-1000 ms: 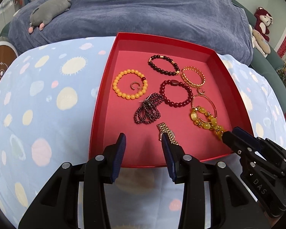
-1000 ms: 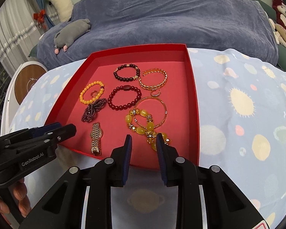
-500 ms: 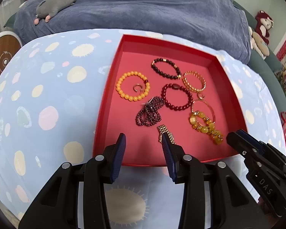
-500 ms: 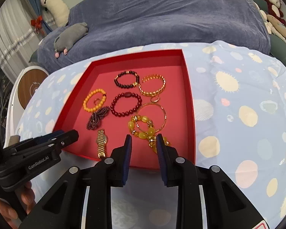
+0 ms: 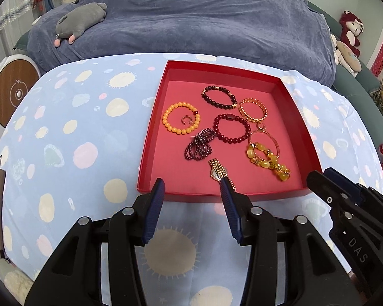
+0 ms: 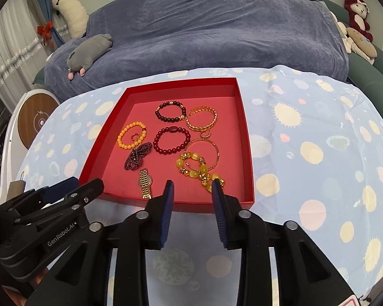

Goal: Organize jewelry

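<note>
Spotted cloth (image 5: 89, 137), square red tray (image 5: 150, 137), beaded bracelets (image 5: 231, 132), both grippers' fingers (image 5: 155, 204) parted, empty.

A table draped in a pale blue spotted cloth (image 5: 84, 137) carries a shallow red tray (image 5: 150, 137).

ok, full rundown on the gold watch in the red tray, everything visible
The gold watch has a small round pale dial and a link-style band that looks like metal. It lies flat and stretched out straight on the red tray floor, near the front wall. No jewelry touches it; the dark purple bead strand lies just beyond, apart. In the left wrist view a left gripper finger hides its near end.
</note>
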Available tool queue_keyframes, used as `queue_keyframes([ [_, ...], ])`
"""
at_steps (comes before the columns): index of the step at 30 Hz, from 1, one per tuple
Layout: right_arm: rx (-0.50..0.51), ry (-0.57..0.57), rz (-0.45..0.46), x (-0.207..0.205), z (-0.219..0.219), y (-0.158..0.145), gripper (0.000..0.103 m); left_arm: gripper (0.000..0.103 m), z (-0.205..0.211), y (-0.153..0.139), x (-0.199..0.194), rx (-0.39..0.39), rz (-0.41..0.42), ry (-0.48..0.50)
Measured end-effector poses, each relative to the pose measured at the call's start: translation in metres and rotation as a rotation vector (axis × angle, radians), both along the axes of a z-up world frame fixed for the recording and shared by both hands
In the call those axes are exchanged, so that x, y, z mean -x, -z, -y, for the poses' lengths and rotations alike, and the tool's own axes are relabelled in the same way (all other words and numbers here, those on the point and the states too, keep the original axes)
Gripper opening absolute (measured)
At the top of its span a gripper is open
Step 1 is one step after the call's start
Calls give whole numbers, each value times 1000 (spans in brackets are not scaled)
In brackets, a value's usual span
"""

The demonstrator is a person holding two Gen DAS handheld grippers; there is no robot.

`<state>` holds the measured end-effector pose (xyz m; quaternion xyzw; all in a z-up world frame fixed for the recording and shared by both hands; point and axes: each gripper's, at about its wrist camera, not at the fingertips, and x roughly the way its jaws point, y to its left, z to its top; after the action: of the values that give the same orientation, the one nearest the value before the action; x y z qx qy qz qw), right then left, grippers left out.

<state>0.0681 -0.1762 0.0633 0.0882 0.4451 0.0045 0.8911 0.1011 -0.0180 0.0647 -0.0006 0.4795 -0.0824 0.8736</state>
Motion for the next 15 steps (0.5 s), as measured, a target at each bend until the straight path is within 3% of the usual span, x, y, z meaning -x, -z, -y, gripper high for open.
queue_keyframes([
  [15, 14, 28, -3, 14, -2, 0, 32, 43, -3, -5, 10, 7, -8, -38],
])
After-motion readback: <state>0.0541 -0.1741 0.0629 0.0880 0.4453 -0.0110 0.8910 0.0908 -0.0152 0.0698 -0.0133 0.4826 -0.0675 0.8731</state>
